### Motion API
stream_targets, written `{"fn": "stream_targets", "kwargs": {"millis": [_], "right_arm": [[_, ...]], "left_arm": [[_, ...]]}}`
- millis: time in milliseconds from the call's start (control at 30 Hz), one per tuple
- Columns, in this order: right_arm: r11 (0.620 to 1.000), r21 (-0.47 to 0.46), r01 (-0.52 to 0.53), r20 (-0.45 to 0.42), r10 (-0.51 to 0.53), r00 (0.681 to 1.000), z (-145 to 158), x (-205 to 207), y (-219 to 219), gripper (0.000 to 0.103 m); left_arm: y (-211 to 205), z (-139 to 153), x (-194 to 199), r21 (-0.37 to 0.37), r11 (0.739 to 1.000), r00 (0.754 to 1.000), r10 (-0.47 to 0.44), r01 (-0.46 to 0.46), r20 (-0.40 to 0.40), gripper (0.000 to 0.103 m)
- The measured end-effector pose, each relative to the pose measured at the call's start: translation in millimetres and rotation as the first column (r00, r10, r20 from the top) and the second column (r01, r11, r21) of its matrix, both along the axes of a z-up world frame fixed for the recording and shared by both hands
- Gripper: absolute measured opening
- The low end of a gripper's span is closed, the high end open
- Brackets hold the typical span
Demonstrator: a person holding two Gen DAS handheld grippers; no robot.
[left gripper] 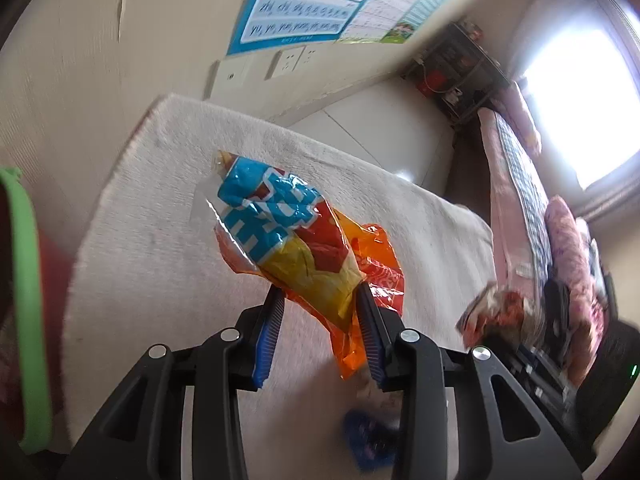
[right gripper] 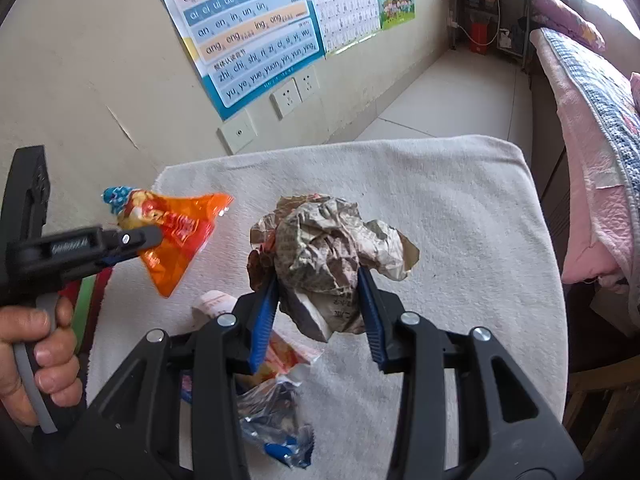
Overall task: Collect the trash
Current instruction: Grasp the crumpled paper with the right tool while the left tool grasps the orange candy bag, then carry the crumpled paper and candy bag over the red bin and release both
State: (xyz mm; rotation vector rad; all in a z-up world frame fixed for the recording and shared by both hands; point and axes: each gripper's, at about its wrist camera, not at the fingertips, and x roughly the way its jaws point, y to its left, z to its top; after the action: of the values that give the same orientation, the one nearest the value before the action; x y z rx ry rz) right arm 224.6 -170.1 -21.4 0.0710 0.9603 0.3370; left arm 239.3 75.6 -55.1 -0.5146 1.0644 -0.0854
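A crumpled snack wrapper (left gripper: 280, 224), orange, yellow and blue, hangs above the towel-covered table (left gripper: 160, 240) with my left gripper (left gripper: 319, 290) shut on its lower part. The right wrist view shows the same wrapper (right gripper: 180, 232) at the left, in the left gripper (right gripper: 136, 240), whose handle a hand (right gripper: 40, 360) grips. My right gripper (right gripper: 318, 276) is shut on a ball of crumpled newspaper (right gripper: 320, 236), lifted off the table (right gripper: 460, 220). Under it lie a clear and blue plastic wrapper (right gripper: 276, 420), a red and white wrapper (right gripper: 284, 356) and a white paper scrap (right gripper: 216, 304).
A green-rimmed, reddish container (left gripper: 28, 280) stands at the table's left edge. The wall behind carries posters (right gripper: 248, 32) and sockets (right gripper: 286, 98). A bed with a pink quilt (right gripper: 592, 120) runs along the right, and a dark shelf (right gripper: 488, 20) stands in the far corner.
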Motion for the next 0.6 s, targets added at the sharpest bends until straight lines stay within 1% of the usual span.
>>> {"fn": "stream_targets", "kwargs": {"millis": [67,233,600], "right_arm": [[1.0,-0.001,-0.003,0.013,0.003,1.0,6.6,-5.2,0.7,0.039],[1.0,0.003,-0.007,0.03,0.007,1.0,19.0,-19.2,1.7,0.039],[1.0,0.013,-0.022,0.069,0.021,0.997,44.3,-53.4,4.9,0.039]], "left_arm": [[-1.6,9.7,-11.1,0.032,0.999,1.0,-0.021,0.02,0.015,0.035],[-5.1,25.6,-37.8,0.068,0.996,0.997,-0.062,0.06,0.034,0.035],[4.8,48.1,-95.3,0.103,0.994,0.996,-0.055,0.048,0.067,0.035]]}}
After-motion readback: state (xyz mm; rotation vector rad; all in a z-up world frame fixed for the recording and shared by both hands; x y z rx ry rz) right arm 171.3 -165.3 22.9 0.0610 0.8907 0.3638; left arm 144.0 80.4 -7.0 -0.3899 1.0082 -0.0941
